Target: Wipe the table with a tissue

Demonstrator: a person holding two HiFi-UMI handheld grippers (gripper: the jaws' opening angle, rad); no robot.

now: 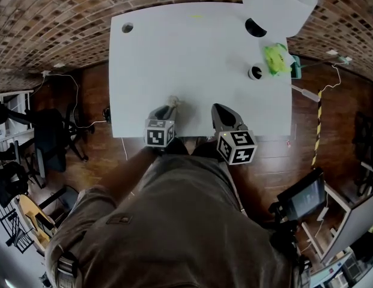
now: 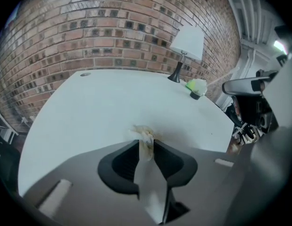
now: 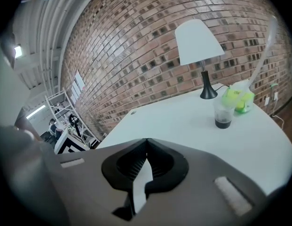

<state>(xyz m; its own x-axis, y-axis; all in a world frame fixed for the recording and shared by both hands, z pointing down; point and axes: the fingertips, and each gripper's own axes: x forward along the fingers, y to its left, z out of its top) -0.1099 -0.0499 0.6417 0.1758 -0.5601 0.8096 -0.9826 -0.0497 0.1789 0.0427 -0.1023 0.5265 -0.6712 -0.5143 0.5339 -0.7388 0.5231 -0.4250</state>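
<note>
Tissue (image 2: 144, 133) between left gripper (image 2: 146, 144) jaws, parted, right gripper (image 3: 146, 141) jaws together

Crumpled tissue (image 2: 145, 136) (off-white) on table (image 2: 89, 107)

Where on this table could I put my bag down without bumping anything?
The table is bare at left and middle, from the hole to the lamp. Far right is crowded: lamp, cup, green object. At the near edge stand the left gripper, with a tissue, and the right gripper.
</note>
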